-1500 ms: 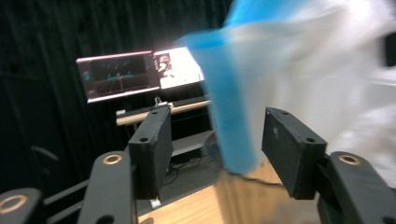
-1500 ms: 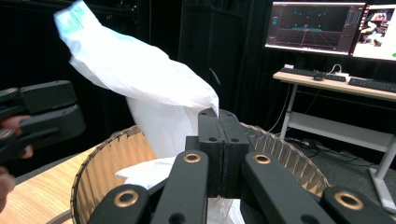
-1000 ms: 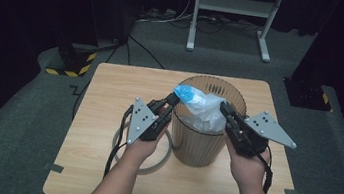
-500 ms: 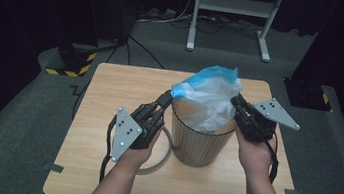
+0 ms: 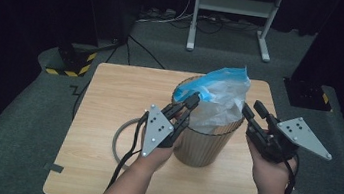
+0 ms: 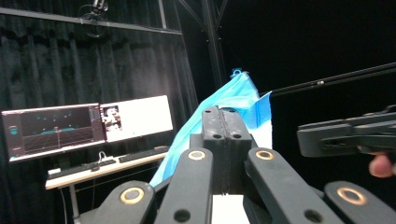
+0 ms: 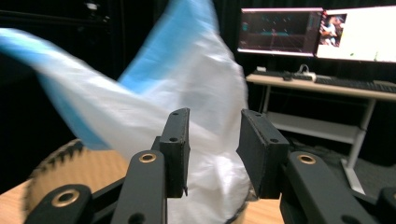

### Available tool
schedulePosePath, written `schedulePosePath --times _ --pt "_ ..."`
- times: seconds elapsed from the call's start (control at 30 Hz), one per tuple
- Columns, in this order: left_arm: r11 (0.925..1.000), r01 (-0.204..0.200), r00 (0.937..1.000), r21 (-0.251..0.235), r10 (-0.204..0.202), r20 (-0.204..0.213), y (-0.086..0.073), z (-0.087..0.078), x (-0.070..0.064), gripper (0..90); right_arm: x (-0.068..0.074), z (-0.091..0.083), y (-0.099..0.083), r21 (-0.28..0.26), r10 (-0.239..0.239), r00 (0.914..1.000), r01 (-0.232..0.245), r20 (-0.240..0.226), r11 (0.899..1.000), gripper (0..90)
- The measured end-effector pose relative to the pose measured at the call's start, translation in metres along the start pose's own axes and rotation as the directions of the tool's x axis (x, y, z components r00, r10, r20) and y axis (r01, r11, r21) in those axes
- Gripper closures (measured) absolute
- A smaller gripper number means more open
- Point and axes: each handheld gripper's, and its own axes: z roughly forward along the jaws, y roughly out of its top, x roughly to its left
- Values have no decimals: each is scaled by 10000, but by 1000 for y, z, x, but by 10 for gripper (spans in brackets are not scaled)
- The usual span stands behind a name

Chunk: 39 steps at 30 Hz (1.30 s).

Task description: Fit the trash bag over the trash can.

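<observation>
Bag [image 5: 220, 101] stands up out of the bin [image 5: 203, 141], which sits near the middle of my desk [image 5: 106, 118]. It is white plastic with a blue edge, and its top rises well above the bin's ribbed rim, leaning toward the far right.

My left gripper [image 5: 190, 102] is at the bin's near-left rim. In the left gripper view its fingers [image 6: 215, 135] are pressed flat together, with the blue edge of the bag running up from right behind them; I read that as clamped on the bag's edge, though the pinch point itself is hidden by the fingers.

My right gripper [image 5: 254, 110] is just beside the bin on its right side. In the right gripper view its fingers [image 7: 177, 149] stand apart, with the white plastic showing through the gap beyond them. I cannot tell whether they touch the bag; nothing is gripped.

A grey cable loop [image 5: 121, 141] lies on the desk left of the bin, beside my left hand. Two lit monitors [image 6: 84, 123] sit on a table in the dark background.
</observation>
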Motion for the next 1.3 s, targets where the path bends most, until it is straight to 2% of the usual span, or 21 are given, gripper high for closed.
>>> schedulePosePath --times 0.1,0.27,0.43,0.53,0.6,0.63,0.67,0.73,0.77,0.83,0.87,0.9,0.97,1.03,1.07,1.23,1.3 --pt "9999 -117 9998 -17 117 177 3 9 -6 900 9 -7 3 -213 -240 9993 234 -294 9995 629" --pt "9998 -168 9992 -44 170 366 7 15 -13 900 25 -6 6 -333 -753 9939 728 -809 9968 601" --pt "9994 -279 9974 -200 292 654 16 14 -18 900 31 3 10 -356 -1094 9916 1072 -685 9936 569" --pt "9996 -45 9947 -291 75 1029 20 10 -21 900 34 13 12 -217 -1363 9883 1352 -677 9906 540" --pt "9997 159 9907 -168 -135 1356 21 8 -22 900 37 19 14 -208 -1501 9858 1489 -755 9886 510" --pt "9999 100 9893 -87 -86 1460 21 7 -23 900 40 22 14 -185 -1528 9854 1518 -748 9882 506" --pt "10000 35 9881 -56 -26 1536 20 5 -25 900 42 23 15 -143 -1580 9840 1574 -829 9874 566" --pt "9999 -83 9875 68 72 1576 18 1 -25 899 46 24 12 -116 -1605 9804 1602 -1144 9870 816" --pt "9999 -93 9883 103 76 1522 16 -2 -23 863 46 23 11 -167 -1595 9802 1586 -1176 9872 888" --pt "9998 56 9936 199 -78 1124 11 -13 -15 737 42 18 9 -222 -1464 9835 1449 -1067 9892 895" --pt "9995 228 9949 205 -247 981 8 -17 -10 716 38 15 7 -304 -1346 9866 1323 -925 9907 895" --pt "9981 581 9953 226 -597 759 5 -22 -3 698 34 13 6 -359 -1220 9890 1194 -841 9922 895" --pt "9928 1152 9932 333 -1157 139 -4 -32 13 658 26 8 4 -466 -913 9937 883 -654 9950 895" --pt "9853 1607 9867 579 -1590 -327 -14 -37 24 645 21 4 1 -531 -760 9959 734 -493 9959 894" --pt "9828 1697 9851 730 -1670 -413 -18 -39 27 630 20 3 0 -526 -721 9963 696 -468 9962 894" --pt "9781 1536 9878 1403 -1484 -472 -33 -35 26 575 18 4 -4 -493 -534 9976 512 -439 9975 893" --pt "9722 1675 9858 1637 -1630 -403 -38 -31 26 573 18 4 -4 -517 -559 9975 536 -437 9972 892"
